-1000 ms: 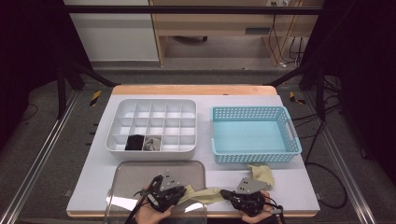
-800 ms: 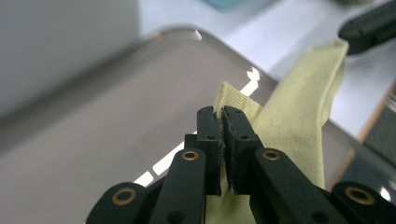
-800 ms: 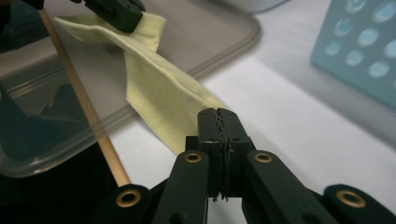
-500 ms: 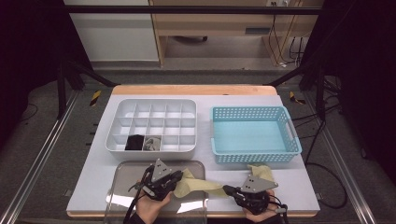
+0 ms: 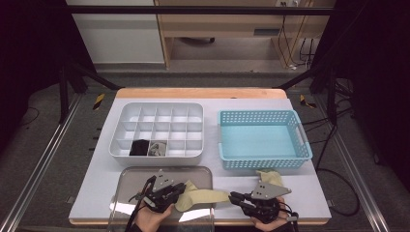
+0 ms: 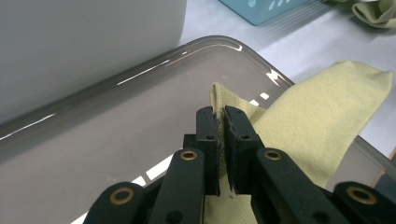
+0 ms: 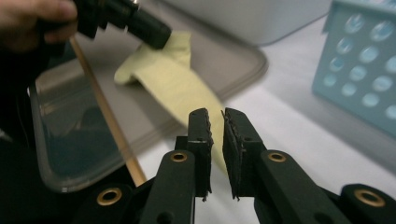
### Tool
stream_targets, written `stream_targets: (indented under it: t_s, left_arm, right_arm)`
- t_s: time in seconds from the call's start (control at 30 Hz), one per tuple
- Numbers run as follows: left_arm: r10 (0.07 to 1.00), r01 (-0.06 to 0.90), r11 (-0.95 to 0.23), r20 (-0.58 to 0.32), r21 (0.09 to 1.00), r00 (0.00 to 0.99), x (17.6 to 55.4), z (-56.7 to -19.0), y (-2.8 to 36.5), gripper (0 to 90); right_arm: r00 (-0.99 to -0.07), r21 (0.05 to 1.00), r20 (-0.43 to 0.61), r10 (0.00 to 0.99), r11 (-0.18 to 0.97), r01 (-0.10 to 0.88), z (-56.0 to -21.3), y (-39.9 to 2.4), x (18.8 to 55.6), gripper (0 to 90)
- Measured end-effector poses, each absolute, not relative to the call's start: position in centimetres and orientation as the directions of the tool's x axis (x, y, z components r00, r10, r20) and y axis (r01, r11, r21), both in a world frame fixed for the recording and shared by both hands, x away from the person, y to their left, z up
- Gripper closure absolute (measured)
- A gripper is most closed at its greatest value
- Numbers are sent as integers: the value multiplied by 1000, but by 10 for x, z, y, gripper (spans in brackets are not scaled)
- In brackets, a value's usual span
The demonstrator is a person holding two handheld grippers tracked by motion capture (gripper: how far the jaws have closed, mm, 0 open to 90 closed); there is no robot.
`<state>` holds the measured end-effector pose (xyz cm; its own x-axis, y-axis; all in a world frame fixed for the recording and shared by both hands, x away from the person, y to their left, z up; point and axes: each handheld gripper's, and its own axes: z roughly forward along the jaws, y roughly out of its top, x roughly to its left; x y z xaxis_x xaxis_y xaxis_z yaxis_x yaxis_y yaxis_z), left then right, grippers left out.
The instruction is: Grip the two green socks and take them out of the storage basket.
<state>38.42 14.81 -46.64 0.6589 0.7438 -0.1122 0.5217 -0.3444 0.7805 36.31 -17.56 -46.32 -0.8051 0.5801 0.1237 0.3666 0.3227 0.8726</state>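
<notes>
left gripper (image 5: 180, 189) pinched on one end of yellow sock (image 5: 203, 197), over clear tray (image 5: 126, 178) | sock's long axis runs tray-to-table toward right gripper (image 5: 235, 199) | right jaws just parted, narrow gap, free end unclamped, just beside

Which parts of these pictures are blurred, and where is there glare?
Right gripper view: the tongs are sharp, while the basket, the sock and the hand behind them are soft. Left gripper view: bright streaks of glare run along the tray rim, and the sock near the tongs is in focus. High view: evenly lit table, dark surroundings.
</notes>
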Motion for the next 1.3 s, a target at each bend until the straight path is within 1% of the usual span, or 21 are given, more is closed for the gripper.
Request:
stream_targets:
  t_s: [0.1,0.17,0.27,0.53,0.63,0.73,0.8,0.87,0.97,1.17,1.3]
  left_arm:
    - [735,517,-347,-116,782,668,382,-466,148,842]
    - [731,516,-346,-120,784,672,380,-467,148,842]
    - [722,517,-349,-127,782,680,377,-468,148,840]
    - [711,523,-355,-140,775,690,371,-469,151,823]
    - [709,528,-357,-144,770,690,370,-471,152,805]
    - [709,532,-357,-149,768,690,371,-472,152,796]
    - [707,534,-358,-150,766,691,371,-472,152,804]
    - [706,533,-360,-149,766,692,370,-472,152,816]
    - [704,534,-360,-153,765,694,370,-472,152,825]
    - [702,531,-362,-150,766,696,367,-471,152,830]
    - [702,530,-358,-152,768,695,367,-471,152,831]
  right_arm:
    - [-757,865,120,642,307,397,-463,-174,372,817]
    - [-738,847,147,659,302,437,-469,-170,380,813]
    - [-752,827,141,644,341,447,-478,-161,383,800]
    - [-786,790,157,599,401,463,-485,-160,371,823]
    - [-785,793,168,596,392,467,-483,-163,369,813]
    - [-759,822,165,630,338,459,-478,-170,370,798]
    - [-730,823,171,662,311,475,-479,-173,375,787]
    - [-718,812,166,676,320,489,-482,-172,380,783]
    - [-726,787,154,670,361,500,-489,-167,381,782]
    - [-747,781,143,650,389,488,-492,-164,372,818]
    - [-745,770,151,650,396,501,-491,-164,368,881]
